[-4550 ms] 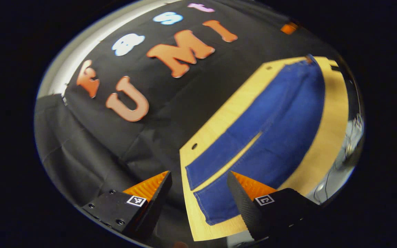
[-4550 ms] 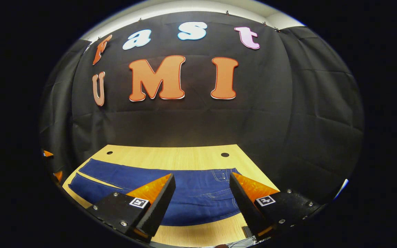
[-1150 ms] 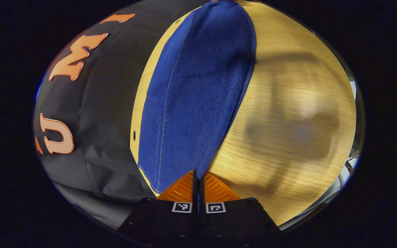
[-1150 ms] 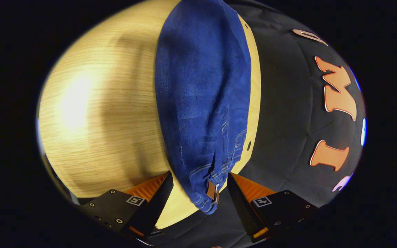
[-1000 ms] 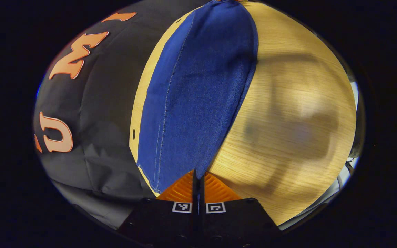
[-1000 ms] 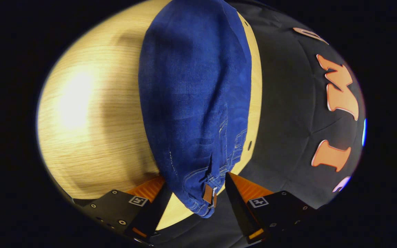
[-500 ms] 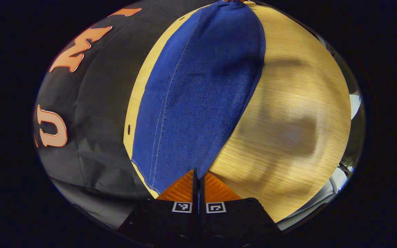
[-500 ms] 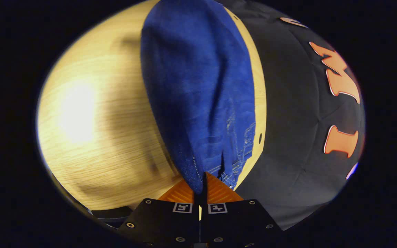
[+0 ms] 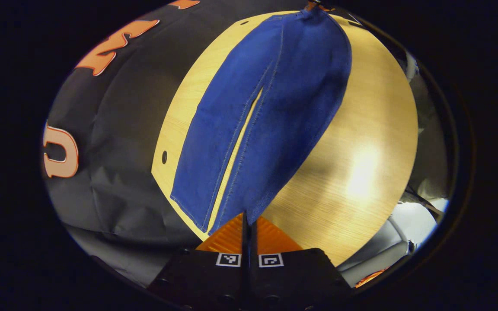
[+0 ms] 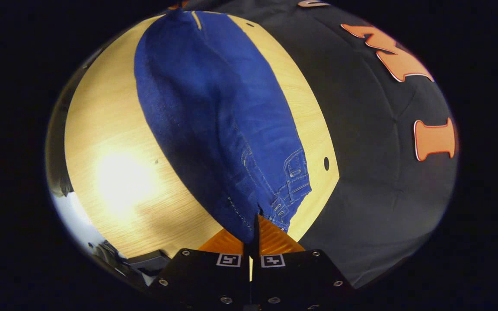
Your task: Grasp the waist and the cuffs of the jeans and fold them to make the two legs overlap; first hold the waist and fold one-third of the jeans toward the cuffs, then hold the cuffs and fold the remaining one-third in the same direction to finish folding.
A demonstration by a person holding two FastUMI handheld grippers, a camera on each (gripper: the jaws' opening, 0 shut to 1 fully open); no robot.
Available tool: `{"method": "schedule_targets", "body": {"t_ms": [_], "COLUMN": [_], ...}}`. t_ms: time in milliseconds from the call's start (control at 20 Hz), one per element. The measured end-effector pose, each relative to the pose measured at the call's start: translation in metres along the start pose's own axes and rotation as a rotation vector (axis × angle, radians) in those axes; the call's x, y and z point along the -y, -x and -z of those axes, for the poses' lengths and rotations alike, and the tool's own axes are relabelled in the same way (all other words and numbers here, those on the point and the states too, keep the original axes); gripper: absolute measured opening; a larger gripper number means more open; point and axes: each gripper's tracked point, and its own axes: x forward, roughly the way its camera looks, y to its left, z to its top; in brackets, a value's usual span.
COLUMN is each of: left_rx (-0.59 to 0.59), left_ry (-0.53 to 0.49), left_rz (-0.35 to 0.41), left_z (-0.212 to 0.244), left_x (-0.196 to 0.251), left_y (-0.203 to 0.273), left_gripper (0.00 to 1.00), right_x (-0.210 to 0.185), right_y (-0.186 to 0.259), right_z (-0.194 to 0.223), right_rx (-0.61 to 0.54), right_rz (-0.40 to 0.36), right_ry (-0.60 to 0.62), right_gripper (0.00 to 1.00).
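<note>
Jeans (image 9: 270, 112) between both hand-held grippers' fingers

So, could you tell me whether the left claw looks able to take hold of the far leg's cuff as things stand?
Probably not yet: the left claw is already shut on the near cuff of the jeans, and the far leg's cuff lies apart, beside it.
</note>
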Motion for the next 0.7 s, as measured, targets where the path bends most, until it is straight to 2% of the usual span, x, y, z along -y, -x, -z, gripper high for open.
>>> {"method": "schedule_targets", "body": {"t_ms": [100, 200, 550, 700], "left_rx": [-0.002, -0.005, -0.039, -0.068], "left_ry": [-0.056, -0.105, -0.208, -0.289], "left_rz": [0.047, 0.126, 0.381, 0.419], "left_z": [-0.003, -0.006, -0.035, -0.044], "left_x": [-0.009, -0.018, -0.067, -0.09], "left_y": [0.001, 0.001, -0.027, -0.045], "left_gripper": [0.01, 0.01, 0.01, 0.01], "right_x": [0.009, 0.023, 0.057, 0.074], "right_y": [0.007, 0.009, -0.022, -0.045], "right_z": [-0.009, -0.013, -0.026, -0.035], "right_rx": [0.007, -0.019, -0.129, -0.168], "right_rz": [-0.046, -0.085, -0.225, -0.275], "right_ry": [-0.008, -0.05, -0.129, -0.158], "right_gripper": [0.02, 0.02, 0.02, 0.02]}}
